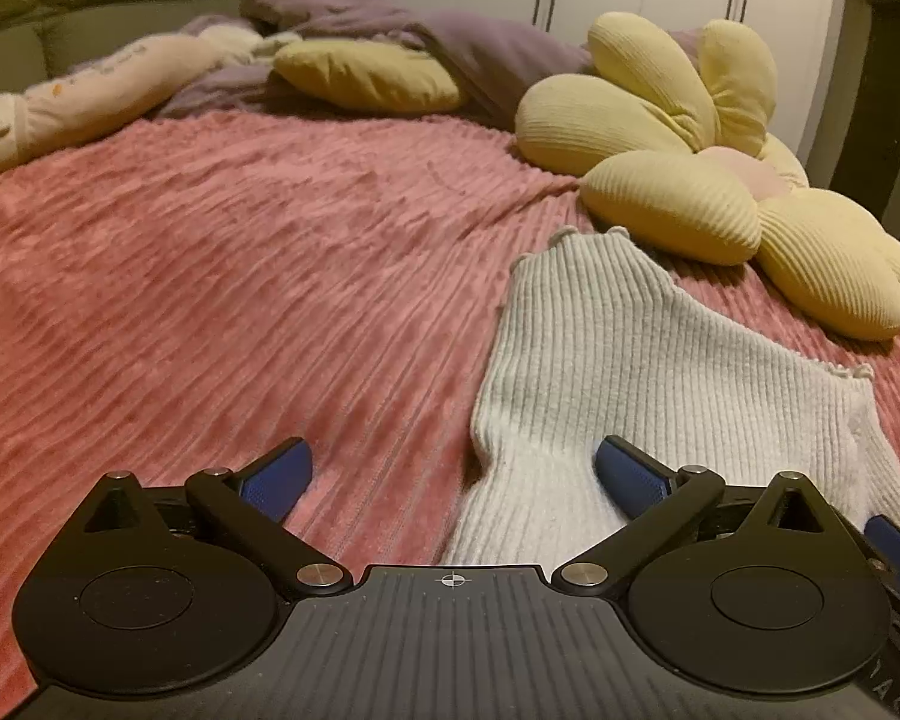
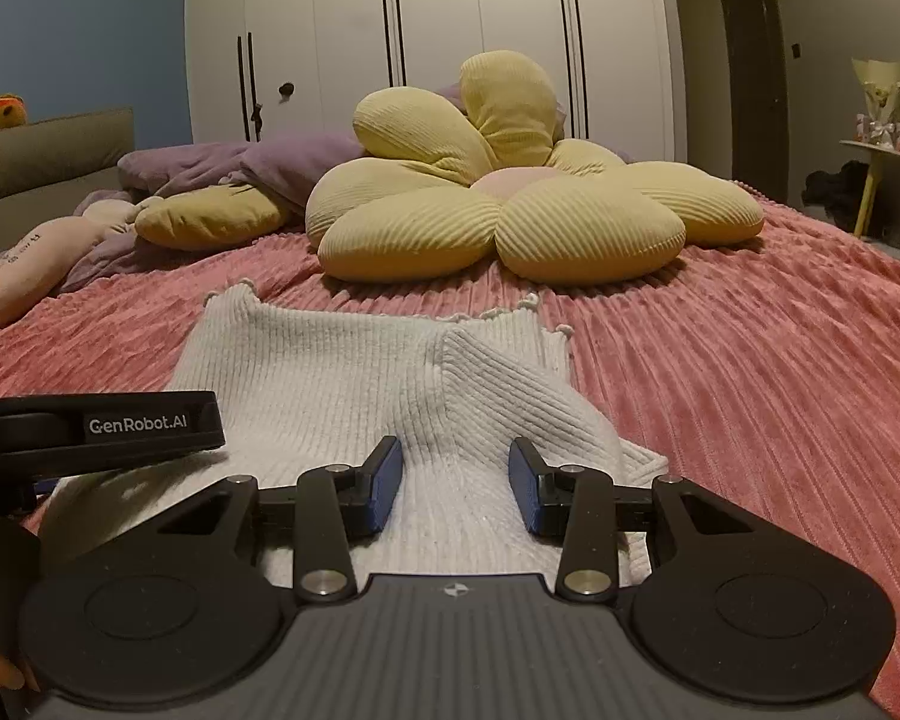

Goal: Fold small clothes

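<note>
A small white ribbed knit garment [image 1: 630, 372] lies flat on the pink ribbed bedspread [image 1: 240, 276]. It also shows in the right wrist view [image 2: 330, 372], with one side folded over into a raised ridge [image 2: 498, 396]. My left gripper [image 1: 453, 468] is open wide at the garment's near left edge, its right finger over the cloth and its left finger over the bedspread. My right gripper [image 2: 455, 480] is open over the garment's near edge, its fingers on either side of the raised fold. The left gripper's body [image 2: 120, 426] shows at the left of the right wrist view.
A yellow flower-shaped cushion [image 2: 510, 210] lies just behind the garment, also in the left wrist view [image 1: 720, 180]. A yellow pillow [image 1: 366, 75], a purple duvet [image 1: 450, 42] and a pale long pillow [image 1: 78, 96] lie at the bed's far side. White wardrobes [image 2: 450, 30] stand behind.
</note>
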